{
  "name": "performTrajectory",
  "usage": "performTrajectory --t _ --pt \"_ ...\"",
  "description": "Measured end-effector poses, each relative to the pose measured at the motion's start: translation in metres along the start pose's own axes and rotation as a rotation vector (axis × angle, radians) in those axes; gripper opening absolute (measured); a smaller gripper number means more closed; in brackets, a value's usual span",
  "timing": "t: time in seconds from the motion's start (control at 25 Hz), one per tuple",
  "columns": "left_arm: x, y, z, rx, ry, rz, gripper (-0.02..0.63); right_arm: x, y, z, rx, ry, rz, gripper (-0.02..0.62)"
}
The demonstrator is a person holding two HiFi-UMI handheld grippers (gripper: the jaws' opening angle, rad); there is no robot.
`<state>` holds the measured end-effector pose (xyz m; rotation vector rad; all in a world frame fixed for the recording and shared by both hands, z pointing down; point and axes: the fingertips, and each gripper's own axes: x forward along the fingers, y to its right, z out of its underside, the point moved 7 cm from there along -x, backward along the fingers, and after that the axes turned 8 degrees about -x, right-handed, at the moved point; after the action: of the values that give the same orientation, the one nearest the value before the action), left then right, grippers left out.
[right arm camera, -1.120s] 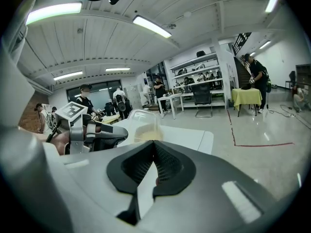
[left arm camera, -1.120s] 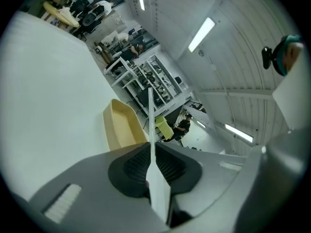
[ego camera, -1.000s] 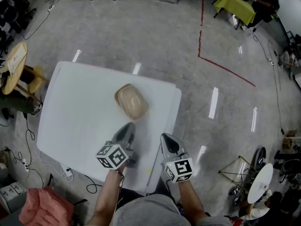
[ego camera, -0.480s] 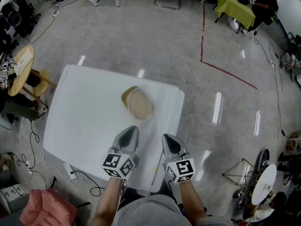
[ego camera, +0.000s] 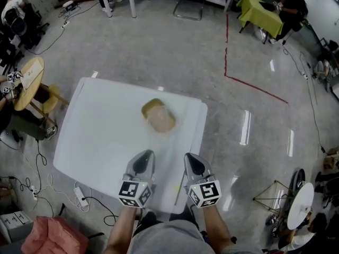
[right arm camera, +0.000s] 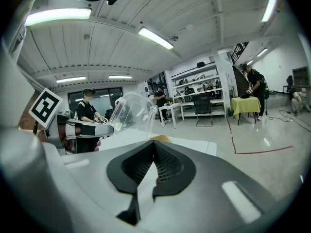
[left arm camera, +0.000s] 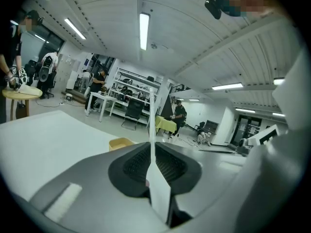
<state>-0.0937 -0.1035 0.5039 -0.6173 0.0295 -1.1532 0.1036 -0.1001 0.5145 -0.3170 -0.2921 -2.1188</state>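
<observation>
Jaws shut and empty on left gripper (ego camera: 143,156) and right gripper (ego camera: 192,159), both nearer than the tub (ego camera: 158,116); opening wide first looks wise.

— Any words, brands or numbers legible here?
— None. There are only black-and-white square code patterns, on the marker cube (ego camera: 135,193) of the left gripper (ego camera: 143,160) and on the right gripper (ego camera: 192,161).
</observation>
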Motion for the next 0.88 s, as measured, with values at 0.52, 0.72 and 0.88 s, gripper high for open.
performTrajectory --t 0.52,0.72,0.88 --pt "-0.075 0.006 0.003 0.094 0.030 -0.024 0.038 -0.053 -0.041 -0.014 -0.018 0.088 0.045 0.005" --pt "-0.105 0.006 -0.001 0.117 0.048 -0.027 0.038 -0.073 -0.060 -0.019 -0.021 0.117 0.059 0.005" --pt "-0.127 0.007 -0.004 0.134 0.061 -0.028 0.038 -0.088 -0.075 -0.024 -0.032 0.147 0.069 0.005"
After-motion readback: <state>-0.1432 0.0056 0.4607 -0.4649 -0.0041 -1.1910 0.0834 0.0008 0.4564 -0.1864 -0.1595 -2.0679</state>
